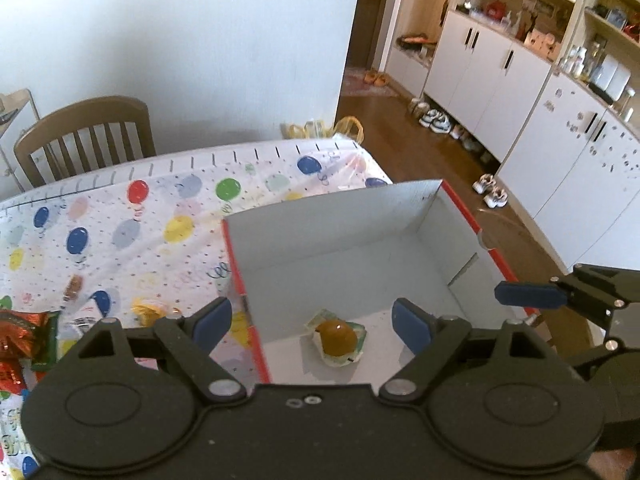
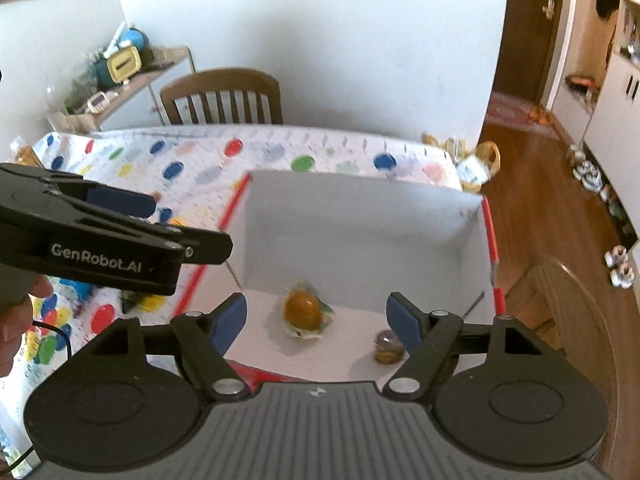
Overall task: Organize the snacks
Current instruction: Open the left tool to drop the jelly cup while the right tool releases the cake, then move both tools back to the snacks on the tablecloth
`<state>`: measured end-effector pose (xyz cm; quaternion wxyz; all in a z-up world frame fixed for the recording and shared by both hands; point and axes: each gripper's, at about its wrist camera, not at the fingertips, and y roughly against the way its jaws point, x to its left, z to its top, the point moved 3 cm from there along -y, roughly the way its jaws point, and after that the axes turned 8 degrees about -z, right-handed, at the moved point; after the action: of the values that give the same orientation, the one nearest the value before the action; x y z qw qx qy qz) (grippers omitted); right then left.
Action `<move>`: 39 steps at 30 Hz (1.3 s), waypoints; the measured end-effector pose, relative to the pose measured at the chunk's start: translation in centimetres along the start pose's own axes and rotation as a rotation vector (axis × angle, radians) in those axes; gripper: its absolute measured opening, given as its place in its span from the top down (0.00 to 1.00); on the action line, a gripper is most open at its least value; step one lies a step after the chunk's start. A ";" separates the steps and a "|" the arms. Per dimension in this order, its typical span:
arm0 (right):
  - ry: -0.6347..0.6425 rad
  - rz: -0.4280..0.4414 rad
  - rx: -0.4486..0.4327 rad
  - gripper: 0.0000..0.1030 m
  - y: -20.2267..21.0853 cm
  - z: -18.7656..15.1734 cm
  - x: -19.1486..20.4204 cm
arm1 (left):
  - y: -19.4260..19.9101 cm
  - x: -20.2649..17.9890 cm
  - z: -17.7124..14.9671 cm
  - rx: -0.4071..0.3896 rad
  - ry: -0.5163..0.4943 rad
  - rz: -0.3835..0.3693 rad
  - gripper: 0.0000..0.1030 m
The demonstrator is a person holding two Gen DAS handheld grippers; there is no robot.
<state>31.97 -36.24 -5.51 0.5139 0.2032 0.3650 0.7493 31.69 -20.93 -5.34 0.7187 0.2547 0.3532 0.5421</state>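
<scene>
Left wrist view: your left gripper point(image 1: 312, 322) hangs over the near end of the white box point(image 1: 360, 240) with red edges, its blue-padded fingers point(image 1: 212, 320) spread wide and holding nothing. Between them, on the box floor, lies a jelly cup point(image 1: 338, 338), an amber dome in a clear, crumpled wrapper. The box sits on the balloon-print tablecloth point(image 1: 120, 216), near the table's right edge. Left of the box on the cloth you have a gold-wrapped candy point(image 1: 148, 310) just beside the red wall, a small brown-wrapped sweet point(image 1: 72, 286) further left, and red and green foil packets point(image 1: 24, 336) at the frame's edge. Your right gripper point(image 1: 532, 294) enters from the right above the box's rim; from here you cannot tell how its jaws stand. A wooden chair point(image 1: 88, 132) stands behind the table.

Right wrist view: your right gripper point(image 2: 316, 316) also hovers over the box point(image 2: 360, 216), fingers point(image 2: 402, 320) released wide apart and empty. The jelly cup point(image 2: 304, 312) lies between them near the middle of the floor. A second, small round sweet in clear wrap point(image 2: 387, 346) rests toward the right, just beside your right finger, well apart from the cup. Your left gripper point(image 2: 120, 216) crosses in from the left above the cloth point(image 2: 280, 152), its side marked GenRobot.AI.
</scene>
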 end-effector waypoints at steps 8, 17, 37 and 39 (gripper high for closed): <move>0.009 0.004 -0.139 0.20 3.7 0.0 5.1 | 5.5 2.7 -1.8 -0.077 -0.005 -0.014 0.11; -0.023 0.024 -0.230 0.15 5.7 -0.7 10.2 | 10.6 6.5 -4.2 -0.158 -0.007 -0.002 0.04; -0.022 0.063 -0.114 0.06 -1.7 -3.6 23.3 | 13.2 19.8 -10.6 -0.169 0.122 0.128 0.01; -0.017 0.055 -0.081 0.06 -3.3 -3.7 24.4 | 12.8 21.4 -11.3 -0.149 0.151 0.141 0.01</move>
<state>21.99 -14.40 -12.18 0.5038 0.1987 0.3244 0.7755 18.68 3.01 -7.73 0.6670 0.1831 0.3461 0.6339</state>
